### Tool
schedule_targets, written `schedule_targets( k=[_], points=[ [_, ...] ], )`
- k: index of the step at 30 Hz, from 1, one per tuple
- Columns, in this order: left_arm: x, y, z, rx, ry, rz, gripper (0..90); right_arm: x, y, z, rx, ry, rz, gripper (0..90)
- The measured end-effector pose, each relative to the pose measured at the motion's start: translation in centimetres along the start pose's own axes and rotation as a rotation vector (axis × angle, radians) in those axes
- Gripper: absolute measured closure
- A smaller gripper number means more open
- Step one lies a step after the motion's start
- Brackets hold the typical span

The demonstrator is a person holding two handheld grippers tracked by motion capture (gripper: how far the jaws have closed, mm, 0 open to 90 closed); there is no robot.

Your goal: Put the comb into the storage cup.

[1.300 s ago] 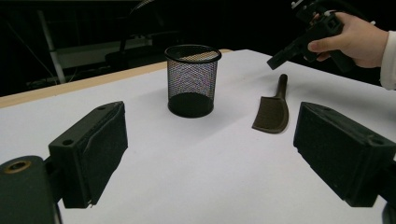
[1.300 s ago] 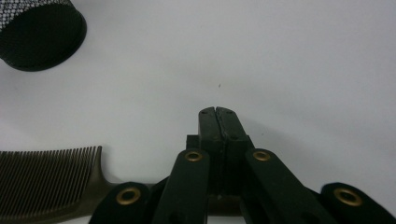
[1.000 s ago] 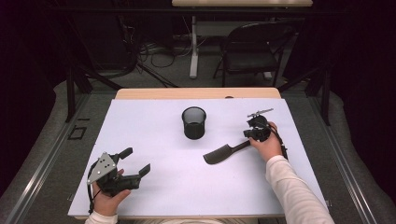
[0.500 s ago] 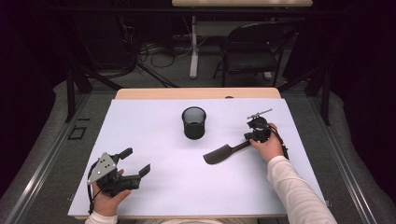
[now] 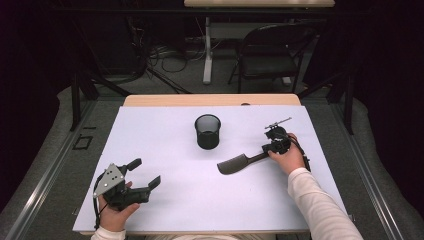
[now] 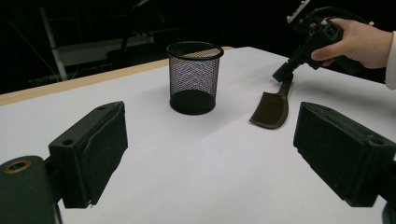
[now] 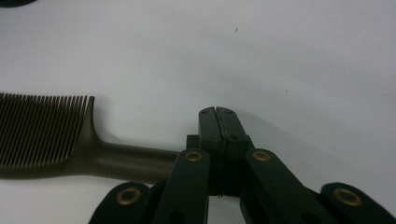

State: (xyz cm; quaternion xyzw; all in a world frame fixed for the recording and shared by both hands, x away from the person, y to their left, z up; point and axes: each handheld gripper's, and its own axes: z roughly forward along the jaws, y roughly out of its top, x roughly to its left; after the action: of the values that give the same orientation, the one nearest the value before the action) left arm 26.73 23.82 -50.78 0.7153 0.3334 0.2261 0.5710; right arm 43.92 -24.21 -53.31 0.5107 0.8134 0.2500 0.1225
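The right gripper [image 5: 266, 148] is clenched on the handle of the dark comb [image 5: 233, 163], lying right of the desk's [image 5: 165, 125] middle; the lift toward the mesh cup [image 5: 207, 131] looks next, while the left gripper [image 5: 145, 175] rests released near the front left corner.

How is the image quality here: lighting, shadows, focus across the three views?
High view: white table evenly lit, surroundings dark. Left gripper view: mesh cup and comb fairly sharp, near left tongs soft. Right gripper view: comb teeth crisp, right tongs cast a soft shadow, no glare.
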Motion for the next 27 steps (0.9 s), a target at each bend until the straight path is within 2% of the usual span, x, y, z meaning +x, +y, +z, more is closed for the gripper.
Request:
schedule_targets(
  k=[9,24,27],
  points=[
    [0.1,0.0,0.0,0.001,0.004,-0.002,9.8,0.3,-0.3,-0.5,0.011,0.022,-0.011,90.0],
    [0.1,0.0,0.0,0.003,0.006,0.002,9.8,0.5,-1.5,-1.1,0.019,0.03,-0.02,90.0],
    [0.0,0.0,0.0,0.002,0.007,-0.001,9.8,0.7,-1.7,-1.3,0.026,0.031,-0.034,90.0]
  ],
)
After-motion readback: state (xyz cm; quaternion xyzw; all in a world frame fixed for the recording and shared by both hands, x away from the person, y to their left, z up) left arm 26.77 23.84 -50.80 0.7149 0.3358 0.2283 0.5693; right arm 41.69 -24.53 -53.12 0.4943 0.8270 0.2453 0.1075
